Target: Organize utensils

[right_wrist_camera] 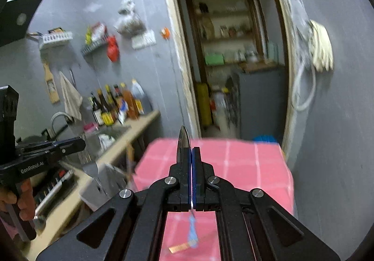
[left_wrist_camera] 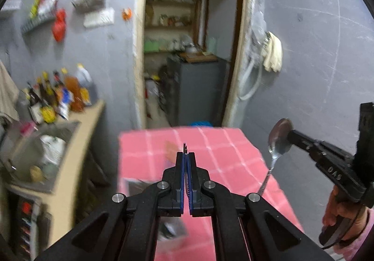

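- Right gripper (left_wrist_camera: 291, 135) pressed shut on a metal spoon (left_wrist_camera: 279, 138), pinching it at the bowl.
- Spoon held up in the air, above the right edge of the pink checked table (left_wrist_camera: 210, 144), not touching it.
- Long way of the spoon: bowl up, thin handle hanging down and a bit to the left in the left wrist view.
- Seen edge-on from the right wrist, with the bowl tip poking past the jaws.
- Left gripper (left_wrist_camera: 186, 155) also squeezed shut, with a thin dark bit sticking out at the tip; too small to tell what.
- Right hand (left_wrist_camera: 339, 212) nearest to the spoon, since already holding it.
- Small blurry things down on the cloth (right_wrist_camera: 191, 235), below the right claw.
- Probably next: bring the spoon down handle first to its spot.
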Demonstrator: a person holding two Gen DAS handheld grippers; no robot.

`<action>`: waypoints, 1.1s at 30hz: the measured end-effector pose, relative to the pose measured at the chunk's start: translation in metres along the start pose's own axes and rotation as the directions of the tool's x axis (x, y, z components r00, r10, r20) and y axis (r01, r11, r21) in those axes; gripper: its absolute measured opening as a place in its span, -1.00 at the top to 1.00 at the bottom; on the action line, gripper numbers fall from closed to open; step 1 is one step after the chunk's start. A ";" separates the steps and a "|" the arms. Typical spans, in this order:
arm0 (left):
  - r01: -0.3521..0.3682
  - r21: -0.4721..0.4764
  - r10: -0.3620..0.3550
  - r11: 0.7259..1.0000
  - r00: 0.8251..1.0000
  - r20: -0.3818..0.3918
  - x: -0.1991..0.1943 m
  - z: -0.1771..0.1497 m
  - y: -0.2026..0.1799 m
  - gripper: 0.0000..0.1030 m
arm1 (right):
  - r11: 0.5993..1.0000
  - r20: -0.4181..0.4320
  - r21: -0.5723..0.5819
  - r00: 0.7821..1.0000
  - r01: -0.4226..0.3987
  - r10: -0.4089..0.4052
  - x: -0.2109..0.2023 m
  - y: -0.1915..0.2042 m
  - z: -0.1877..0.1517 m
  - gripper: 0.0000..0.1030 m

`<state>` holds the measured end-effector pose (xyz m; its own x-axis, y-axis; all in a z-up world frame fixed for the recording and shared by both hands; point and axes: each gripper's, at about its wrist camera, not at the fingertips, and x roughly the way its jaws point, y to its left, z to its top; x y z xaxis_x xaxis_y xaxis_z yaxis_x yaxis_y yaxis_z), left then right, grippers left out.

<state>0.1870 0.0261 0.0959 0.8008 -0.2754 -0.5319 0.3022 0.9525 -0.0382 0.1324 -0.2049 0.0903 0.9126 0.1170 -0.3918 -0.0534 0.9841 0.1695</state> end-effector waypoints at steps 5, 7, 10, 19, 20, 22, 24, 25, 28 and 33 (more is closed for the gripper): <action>-0.104 0.025 0.102 0.994 0.992 0.079 -0.013 0.013 0.026 0.95 | 0.997 0.121 -0.076 0.992 -0.032 0.041 0.007 0.060 0.026 0.98; -0.126 0.043 0.122 0.991 0.989 0.088 -0.010 0.013 0.029 0.95 | 0.991 0.150 -0.129 0.988 -0.030 0.049 0.013 0.084 0.029 0.98; -0.157 0.084 0.149 0.984 0.985 0.091 -0.005 0.006 0.034 0.95 | 0.981 0.153 -0.188 0.986 -0.040 0.070 0.025 0.114 0.025 0.98; -0.155 0.122 0.156 0.980 0.988 0.006 0.022 -0.020 0.040 0.95 | 0.963 0.008 -0.259 0.997 -0.069 0.074 0.061 0.139 -0.016 0.98; -0.142 0.114 0.144 0.983 0.990 -0.009 0.025 -0.022 0.041 0.95 | 0.964 -0.009 -0.254 0.997 -0.075 0.075 0.064 0.136 -0.021 0.98; -0.124 0.102 0.127 0.987 0.991 -0.031 0.030 -0.027 0.041 0.95 | 0.967 -0.049 -0.238 0.996 -0.088 0.079 0.071 0.132 -0.030 0.98; -0.107 0.090 0.112 0.990 0.992 -0.051 0.035 -0.031 0.041 0.95 | 0.971 -0.083 -0.216 0.993 -0.104 0.088 0.076 0.126 -0.038 0.98; -0.098 0.084 0.104 0.992 0.993 -0.063 0.038 -0.033 0.042 0.95 | 0.973 -0.097 -0.205 0.991 -0.111 0.093 0.079 0.122 -0.041 0.98; -0.084 0.076 0.091 0.994 0.991 -0.095 0.045 -0.040 0.042 0.95 | 0.977 -0.138 -0.170 0.984 -0.132 0.110 0.085 0.113 -0.050 0.98; -0.067 0.061 0.074 0.996 0.990 -0.118 0.049 -0.046 0.043 0.94 | 0.976 -0.168 -0.143 0.976 -0.163 0.138 0.090 0.108 -0.060 0.97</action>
<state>0.2156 0.0595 0.0292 0.7541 -0.1871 -0.6296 0.2792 0.9590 0.0494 0.1847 -0.0805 0.0192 0.8150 0.2729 -0.5112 -0.2592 0.9607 0.0996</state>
